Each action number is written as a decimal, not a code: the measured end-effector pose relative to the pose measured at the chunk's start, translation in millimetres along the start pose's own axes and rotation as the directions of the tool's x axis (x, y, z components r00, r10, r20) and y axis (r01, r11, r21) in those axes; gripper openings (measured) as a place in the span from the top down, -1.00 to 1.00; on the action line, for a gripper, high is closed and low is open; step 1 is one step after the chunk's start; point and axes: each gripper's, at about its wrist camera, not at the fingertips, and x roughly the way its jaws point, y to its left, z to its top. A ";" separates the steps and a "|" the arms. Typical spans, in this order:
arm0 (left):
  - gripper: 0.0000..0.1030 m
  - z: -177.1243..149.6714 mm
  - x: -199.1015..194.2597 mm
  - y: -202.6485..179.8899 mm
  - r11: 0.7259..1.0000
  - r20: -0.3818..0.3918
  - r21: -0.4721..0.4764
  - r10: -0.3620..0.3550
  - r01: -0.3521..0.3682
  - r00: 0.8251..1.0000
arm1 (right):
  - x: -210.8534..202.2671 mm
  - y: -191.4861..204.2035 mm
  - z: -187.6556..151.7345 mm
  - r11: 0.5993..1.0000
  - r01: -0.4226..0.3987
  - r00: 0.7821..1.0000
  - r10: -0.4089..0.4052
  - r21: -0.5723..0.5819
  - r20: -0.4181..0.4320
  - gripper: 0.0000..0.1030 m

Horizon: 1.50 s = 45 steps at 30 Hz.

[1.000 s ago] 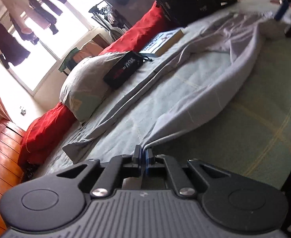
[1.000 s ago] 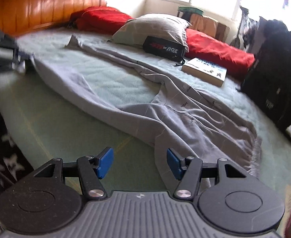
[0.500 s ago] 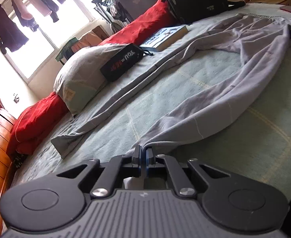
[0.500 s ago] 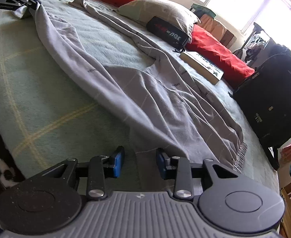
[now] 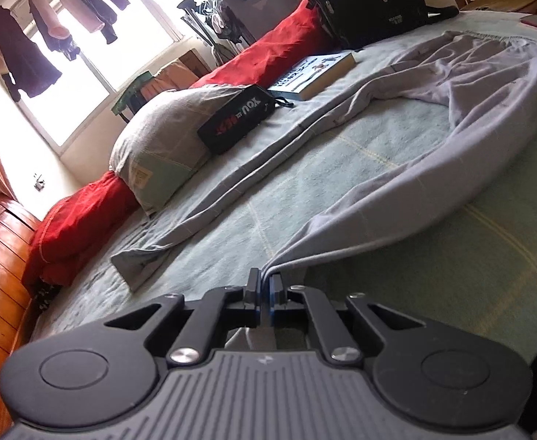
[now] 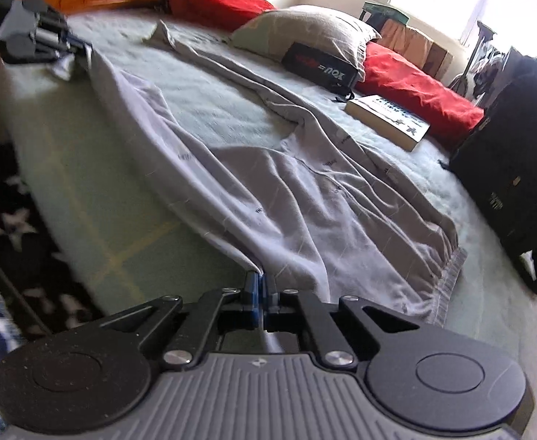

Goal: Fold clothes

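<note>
Grey trousers [image 5: 396, 198], long axis along the bed's near edge: cuff pinched by left gripper [image 5: 264, 286], waist end by right gripper [image 6: 260, 286], both clamped tight.

The black pouch [image 5: 237, 119] by the pillow [image 5: 158, 139] has big letters on it, "YOU" in white w/ red marks next to it, too blurry to read. In the right wrist view the pouch [image 6: 319, 66] shows "YOU=" upside down. The book [image 5: 312, 75] cover has words, too small to read. The black bag [image 6: 503, 187] has a tiny label, can't read it.
</note>
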 end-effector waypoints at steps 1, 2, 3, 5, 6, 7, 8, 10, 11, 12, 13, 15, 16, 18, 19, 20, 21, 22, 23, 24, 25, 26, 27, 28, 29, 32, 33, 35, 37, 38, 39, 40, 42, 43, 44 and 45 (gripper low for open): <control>0.95 -1.5 -5.3 1.0 1.000 -0.001 0.002 0.004 -0.004 1.000 | -5.0 -1.3 -1.1 1.000 -0.008 1.000 0.008 0.008 0.001 0.93; 0.95 -3.3 -10.2 1.9 1.000 -0.004 0.002 0.006 -0.006 1.000 | -9.8 -2.7 -2.7 1.000 -0.018 1.000 0.018 0.016 0.000 0.93; 0.95 -5.2 -13.9 2.3 1.000 -0.009 0.002 0.011 -0.011 1.000 | -12.4 -3.4 -4.6 0.999 -0.028 1.000 0.028 0.022 -0.003 0.93; 0.95 -9.8 -19.6 2.7 1.000 -0.022 -0.002 0.017 -0.017 1.000 | -17.0 -4.3 -8.5 0.998 -0.048 0.999 0.049 0.034 -0.008 0.93; 0.96 -12.2 -22.4 2.9 1.000 -0.030 -0.005 0.018 -0.018 0.999 | -16.6 -2.6 -10.7 0.997 -0.061 0.998 0.062 0.037 -0.015 0.93; 0.96 -14.7 -25.4 2.5 1.000 -0.036 -0.006 0.019 -0.019 0.999 | -14.5 -0.3 -12.9 0.996 -0.081 0.996 0.082 0.040 -0.029 0.92; 0.96 -17.1 -28.3 1.5 1.000 -0.041 -0.005 0.020 -0.020 0.999 | -12.2 2.1 -15.1 0.994 -0.098 0.994 0.100 0.044 -0.042 0.92; 0.95 -19.6 -32.5 0.6 1.000 -0.049 -0.007 0.020 -0.021 0.999 | -6.8 8.0 -20.0 0.991 -0.124 0.989 0.127 0.051 -0.071 0.90; 0.95 -19.9 -33.7 1.0 1.000 -0.051 -0.011 0.018 -0.018 0.999 | -4.5 10.4 -22.5 0.989 -0.135 0.987 0.140 0.058 -0.082 0.88; 0.95 -20.1 -35.1 1.7 1.000 -0.052 -0.017 0.014 -0.015 0.999 | -4.0 11.0 -24.8 0.987 -0.140 0.986 0.145 0.074 -0.082 0.84; 0.94 -19.5 -36.2 2.4 1.000 -0.051 -0.027 0.009 -0.011 0.999 | -5.0 10.9 -27.0 0.987 -0.134 0.987 0.141 0.092 -0.077 0.75; 0.81 -14.9 -36.4 0.9 0.998 -0.048 -0.064 -0.016 0.013 0.999 | -10.1 3.8 -32.6 0.981 -0.110 0.991 0.121 0.160 -0.060 0.68; 0.79 -12.2 -36.4 -0.1 0.996 -0.046 -0.085 -0.031 0.027 0.998 | -12.9 -3.0 -35.4 0.973 -0.095 0.993 0.107 0.208 -0.047 0.63; 0.74 -4.9 -33.9 -5.5 0.990 -0.034 -0.123 -0.077 0.072 0.996 | -17.2 -22.2 -44.4 0.941 -0.070 0.997 0.080 0.331 -0.018 0.53; 0.74 -0.8 -32.3 -8.8 0.985 -0.026 -0.141 -0.103 0.098 0.994 | -18.9 -33.3 -49.8 0.915 -0.060 0.998 0.067 0.398 -0.004 0.49; 0.74 3.3 -30.7 -12.8 0.981 -0.017 -0.154 -0.124 0.120 0.992 | -20.1 -44.4 -55.5 0.885 -0.053 0.998 0.055 0.462 0.010 0.48; 0.74 7.6 -29.1 -18.8 0.977 -0.007 -0.161 -0.141 0.138 0.990 | -19.8 -56.5 -63.0 0.846 -0.056 0.998 0.050 0.530 0.025 0.45; 0.74 12.5 -27.5 -26.1 0.974 0.004 -0.164 -0.159 0.157 0.987 | -18.7 -70.2 -72.9 0.790 -0.065 0.998 0.047 0.609 0.046 0.44; 0.73 17.7 -25.9 -32.9 0.970 0.017 -0.163 -0.179 0.179 0.984 | -16.7 -81.6 -82.7 0.734 -0.081 0.996 0.044 0.675 0.072 0.42; 0.72 22.7 -24.1 -39.3 0.966 0.031 -0.165 -0.198 0.201 0.980 | -14.1 -92.3 -92.4 0.672 -0.105 0.994 0.045 0.733 0.101 0.34; 0.67 27.4 -22.5 -45.7 0.960 0.044 -0.170 -0.216 0.220 0.975 | -10.4 -100.8 -101.1 0.617 -0.130 0.991 0.046 0.776 0.128 0.27; 0.58 31.9 -20.9 -52.1 0.955 0.055 -0.177 -0.230 0.236 0.972 | -4.9 -107.1 -109.2 0.567 -0.143 0.988 0.040 0.811 0.147 0.23; 0.53 35.9 -19.1 -57.8 0.951 0.063 -0.181 -0.243 0.251 0.968 | 0.6 -113.4 -117.3 0.515 -0.157 0.986 0.032 0.842 0.165 0.17; 0.52 39.3 -17.6 -63.4 0.947 0.070 -0.182 -0.255 0.264 0.964 | 6.3 -118.9 -124.9 0.468 -0.170 0.983 0.022 0.867 0.181 0.16; 0.52 42.3 -16.1 -68.5 0.944 0.077 -0.185 -0.263 0.273 0.962 | 12.5 -122.5 -131.3 0.433 -0.180 0.981 0.010 0.883 0.194 0.17; 0.51 48.7 -12.0 -80.3 0.932 0.085 -0.214 -0.281 0.293 0.956 | 26.9 -131.1 -145.6 0.336 -0.229 0.967 -0.033 0.914 0.254 0.18; 0.50 50.5 -10.9 -83.7 0.927 0.084 -0.225 -0.289 0.301 0.954 | 29.7 -132.7 -147.2 0.316 -0.246 0.960 -0.053 0.916 0.277 0.20; 0.50 52.5 -10.0 -88.0 0.922 0.079 -0.238 -0.294 0.304 0.953 | 34.4 -131.9 -144.3 0.313 -0.236 0.956 -0.094 0.920 0.277 0.38; 0.50 53.9 -9.6 -91.3 0.921 0.073 -0.246 -0.294 0.302 0.953 | 36.5 -129.7 -140.3 0.325 -0.195 0.963 -0.115 0.925 0.243 0.75; 0.49 54.6 -9.5 -93.0 0.920 0.070 -0.250 -0.294 0.302 0.953 | 35.9 -128.2 -138.9 0.333 -0.174 0.966 -0.125 0.927 0.227 0.75; 0.46 54.8 -10.3 -94.3 0.919 0.067 -0.253 -0.295 0.302 0.953 | 31.5 -126.2 -138.8 0.346 -0.155 0.968 -0.136 0.925 0.213 0.76; 0.43 54.0 -11.8 -94.8 0.918 0.064 -0.256 -0.297 0.304 0.953 | 26.1 -124.2 -139.3 0.360 -0.131 0.969 -0.150 0.924 0.196 0.78; 0.32 51.5 -13.0 -95.5 0.916 0.056 -0.261 -0.302 0.306 0.952 | 11.5 -121.1 -143.9 0.390 -0.065 0.971 -0.189 0.918 0.149 0.82; 0.32 50.0 -12.5 -96.0 0.915 0.049 -0.263 -0.305 0.307 0.951 | 5.8 -120.9 -148.3 0.392 -0.039 0.972 -0.197 0.919 0.125 0.83; 0.32 48.5 -12.0 -96.5 0.914 0.042 -0.265 -0.308 0.308 0.950 | 1.4 -120.6 -152.6 0.393 -0.017 0.973 -0.204 0.919 0.105 0.84; 0.32 47.5 -10.5 -97.2 0.912 0.035 -0.268 -0.313 0.311 0.949 | -0.2 -120.1 -156.4 0.393 -0.005 0.974 -0.207 0.919 0.094 0.85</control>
